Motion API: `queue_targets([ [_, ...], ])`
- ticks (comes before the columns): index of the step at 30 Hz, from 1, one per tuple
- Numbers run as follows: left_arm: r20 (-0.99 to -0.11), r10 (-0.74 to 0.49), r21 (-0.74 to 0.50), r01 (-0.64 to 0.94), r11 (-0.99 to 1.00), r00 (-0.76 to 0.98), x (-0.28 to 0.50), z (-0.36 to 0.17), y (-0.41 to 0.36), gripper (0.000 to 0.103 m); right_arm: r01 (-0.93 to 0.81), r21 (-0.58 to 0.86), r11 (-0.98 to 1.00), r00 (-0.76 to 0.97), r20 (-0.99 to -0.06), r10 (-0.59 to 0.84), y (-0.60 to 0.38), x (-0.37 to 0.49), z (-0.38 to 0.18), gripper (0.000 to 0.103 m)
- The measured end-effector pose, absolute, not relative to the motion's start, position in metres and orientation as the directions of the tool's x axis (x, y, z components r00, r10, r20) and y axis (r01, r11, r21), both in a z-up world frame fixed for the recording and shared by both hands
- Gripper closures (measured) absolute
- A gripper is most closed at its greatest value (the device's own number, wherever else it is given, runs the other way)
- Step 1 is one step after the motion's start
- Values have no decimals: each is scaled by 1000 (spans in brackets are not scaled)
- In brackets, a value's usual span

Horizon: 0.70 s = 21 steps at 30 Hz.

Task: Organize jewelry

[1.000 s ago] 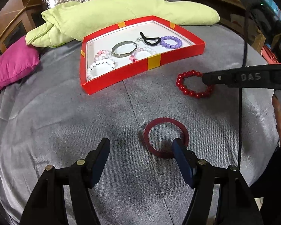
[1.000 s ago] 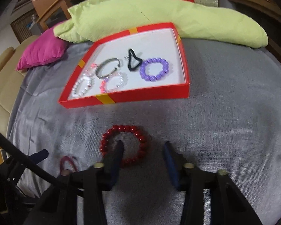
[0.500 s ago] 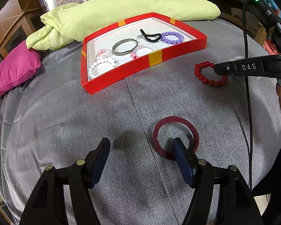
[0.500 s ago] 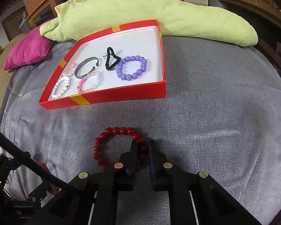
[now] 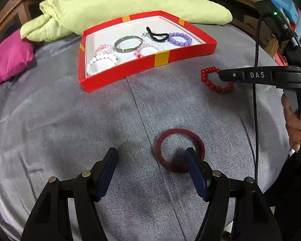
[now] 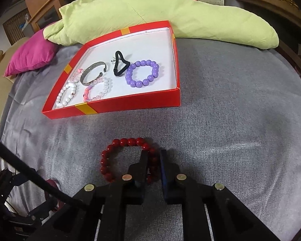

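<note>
A red bead bracelet (image 6: 114, 156) lies on the grey cloth; my right gripper (image 6: 153, 158) is shut on its right side. It also shows in the left wrist view (image 5: 208, 80), with the right gripper (image 5: 222, 75) on it. A dark red ring bangle (image 5: 179, 150) lies on the cloth. My left gripper (image 5: 151, 160) is open, its right finger over the bangle's near edge. A red tray (image 6: 130, 106) holds a purple bead bracelet (image 6: 142, 73), a black hair tie (image 6: 120, 64), a silver bangle (image 6: 93, 75) and white and pink bead bracelets (image 6: 96, 92).
A light green cushion (image 6: 150, 14) lies behind the tray and a magenta pillow (image 6: 32, 56) at the left. A black cable (image 5: 255, 100) hangs from the right gripper over the cloth's right side. The cloth's edge curves close on the right.
My right gripper closed from open onto the red bead bracelet. The left gripper stayed open and shifted slightly around the dark red bangle.
</note>
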State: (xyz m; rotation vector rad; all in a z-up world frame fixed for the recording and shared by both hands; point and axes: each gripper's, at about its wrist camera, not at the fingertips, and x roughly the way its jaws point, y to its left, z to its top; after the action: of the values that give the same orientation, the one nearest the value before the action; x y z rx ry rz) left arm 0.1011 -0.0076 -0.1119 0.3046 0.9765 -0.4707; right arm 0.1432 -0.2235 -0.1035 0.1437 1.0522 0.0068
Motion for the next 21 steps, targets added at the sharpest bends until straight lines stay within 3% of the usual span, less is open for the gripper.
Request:
queue_targets([
  [2, -847, -247, 37, 515, 856, 471, 100, -113, -10, 28, 63, 119, 991, 497, -865, 72, -223, 143, -104, 88],
  [12, -827, -253, 57, 523, 850, 502, 103, -114, -12, 30, 63, 134, 989, 503, -860, 84, -225, 142, -103, 88],
  [14, -818, -253, 63, 519, 853, 517, 105, -112, -11, 51, 70, 141, 987, 504, -859, 87, -226, 142, -104, 88],
  [16, -815, -268, 42, 513, 857, 514, 109, -110, -7, 66, 75, 140, 987, 505, -859, 83, -226, 142, -103, 88],
  [21, -808, -291, -28, 459, 888, 512, 125, -105, 8, 86, 77, 128, 989, 509, -858, 71, -224, 141, -103, 88],
])
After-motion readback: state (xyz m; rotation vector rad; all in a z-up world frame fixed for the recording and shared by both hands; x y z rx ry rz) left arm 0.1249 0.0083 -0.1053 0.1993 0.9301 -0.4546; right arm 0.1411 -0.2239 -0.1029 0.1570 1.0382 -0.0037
